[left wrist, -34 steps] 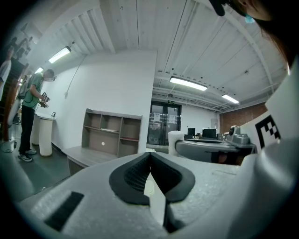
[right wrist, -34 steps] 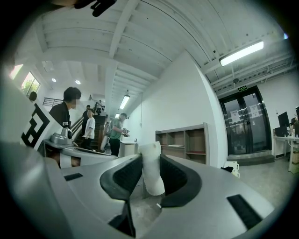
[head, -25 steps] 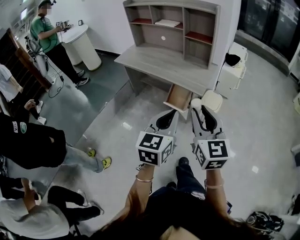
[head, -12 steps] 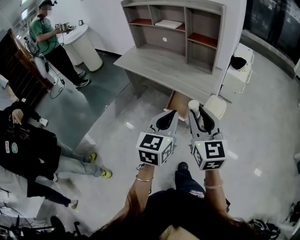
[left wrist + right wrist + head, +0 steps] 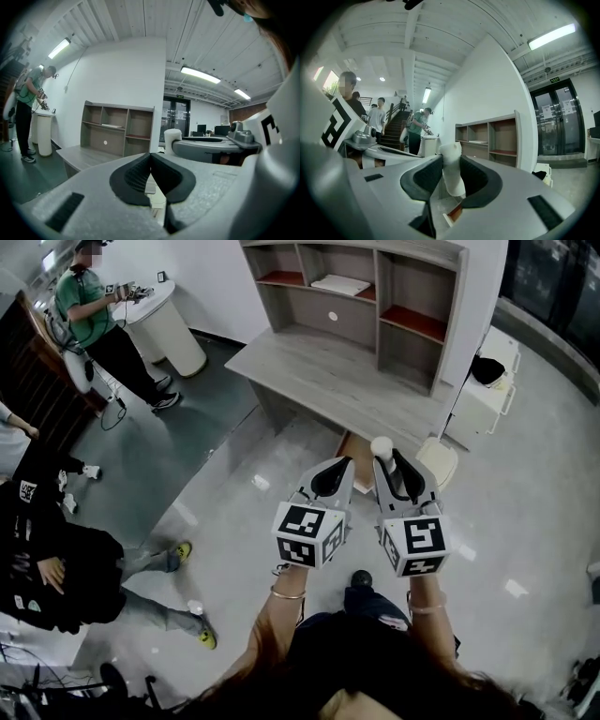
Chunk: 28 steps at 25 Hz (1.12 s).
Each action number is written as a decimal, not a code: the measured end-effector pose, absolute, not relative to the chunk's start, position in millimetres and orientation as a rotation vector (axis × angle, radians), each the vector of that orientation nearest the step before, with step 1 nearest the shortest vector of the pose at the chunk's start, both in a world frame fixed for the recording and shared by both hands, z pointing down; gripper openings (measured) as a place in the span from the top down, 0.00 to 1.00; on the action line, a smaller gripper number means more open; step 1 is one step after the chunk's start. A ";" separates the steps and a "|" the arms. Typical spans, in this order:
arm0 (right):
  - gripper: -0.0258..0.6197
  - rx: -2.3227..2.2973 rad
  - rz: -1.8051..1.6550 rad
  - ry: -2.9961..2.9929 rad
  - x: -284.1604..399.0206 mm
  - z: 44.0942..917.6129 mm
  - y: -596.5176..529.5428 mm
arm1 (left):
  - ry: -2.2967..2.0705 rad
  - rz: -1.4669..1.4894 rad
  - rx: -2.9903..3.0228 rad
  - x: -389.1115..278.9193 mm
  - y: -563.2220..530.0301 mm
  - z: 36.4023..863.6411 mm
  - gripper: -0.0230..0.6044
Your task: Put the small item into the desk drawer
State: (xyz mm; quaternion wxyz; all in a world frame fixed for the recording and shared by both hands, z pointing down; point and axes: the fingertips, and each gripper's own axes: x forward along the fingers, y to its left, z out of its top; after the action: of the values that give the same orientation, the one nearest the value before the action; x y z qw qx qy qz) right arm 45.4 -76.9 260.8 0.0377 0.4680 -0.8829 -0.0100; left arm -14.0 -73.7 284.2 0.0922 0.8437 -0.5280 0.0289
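Observation:
A small white cylindrical item [image 5: 381,446] [image 5: 451,168] stands upright between the pads of my right gripper [image 5: 386,457] [image 5: 451,177], which is shut on it. Beside it, my left gripper [image 5: 341,466] [image 5: 150,155] is shut and holds nothing; its tips meet. Both point roughly level at the grey desk [image 5: 328,376] [image 5: 86,157] with its shelf unit [image 5: 375,292] [image 5: 487,138]. The desk drawer [image 5: 351,448] [image 5: 454,213] stands pulled out below the desktop, mostly hidden behind the two grippers in the head view. In the left gripper view the white item [image 5: 172,138] shows at the right gripper's tips.
A white stool [image 5: 437,461] and a white cabinet [image 5: 487,390] stand right of the desk. A person [image 5: 94,315] works at a round white stand [image 5: 169,329] at the far left. Other people [image 5: 56,568] stand and crouch at the left.
Both grippers have moved forward toward the desk, side by side, the white item still held in the right one. The drawer is now more covered by them. The people at the left have shifted.

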 end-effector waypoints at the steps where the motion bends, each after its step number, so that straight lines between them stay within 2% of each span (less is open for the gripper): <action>1: 0.79 1.422 -0.034 -2.709 44.5 262.8 -84.0 | -1.577 0.082 2.499 -14.5 -80.8 285.2 0.94; 28: 0.79 1.231 -0.037 -2.614 -5.4 337.9 -196.1 | -1.636 0.130 2.439 -53.4 -182.2 347.1 0.94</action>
State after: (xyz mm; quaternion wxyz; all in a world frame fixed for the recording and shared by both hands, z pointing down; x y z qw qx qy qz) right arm -5.4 -196.1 337.9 0.1256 0.4225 -0.8975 -0.0127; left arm -53.4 -182.2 347.1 0.1009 0.8254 -0.5538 0.0438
